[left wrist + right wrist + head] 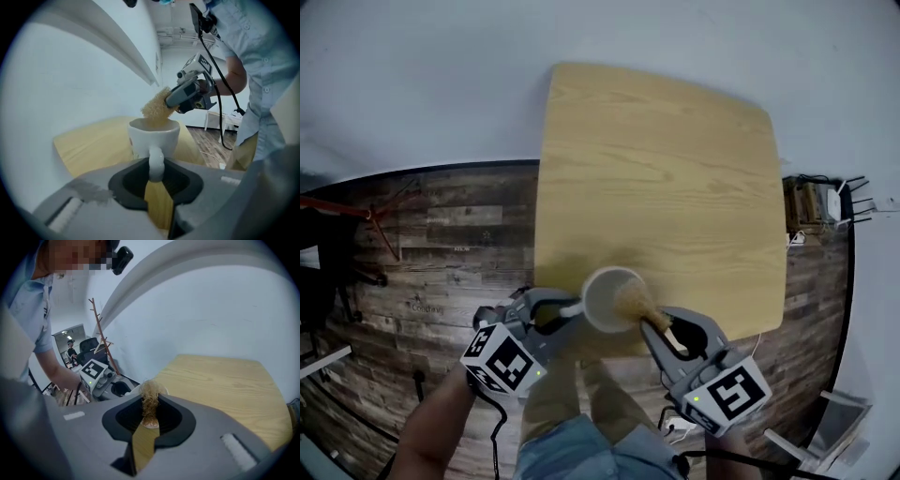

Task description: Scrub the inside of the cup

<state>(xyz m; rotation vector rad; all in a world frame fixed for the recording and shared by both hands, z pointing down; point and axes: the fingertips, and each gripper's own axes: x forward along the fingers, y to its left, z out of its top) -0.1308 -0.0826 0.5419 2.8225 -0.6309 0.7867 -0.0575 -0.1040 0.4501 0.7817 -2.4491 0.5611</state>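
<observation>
Your left gripper [564, 316] and right gripper [662, 328] sit closest, low in the head view, and they angle in toward each other from either side of your legs. Beyond them lies the broad floor [450, 244] of dark wooden planks. On it stands the light wood-grain surface [675, 169], which is bare apart from what you are working on. At the near edge of that surface is the white cup [602, 305], upright with its mouth facing up. Whether its base rests on the wood cannot be told from these views. You hold the tan, bristly brush [634, 298] in the right gripper, whose jaws are closed on its lower end. Its bristle head tilts down over the rim and into the right side of the cup. Smallest is the cup's white handle [156, 161], which points back toward you. Your left gripper's jaws are clamped on it from both sides.
</observation>
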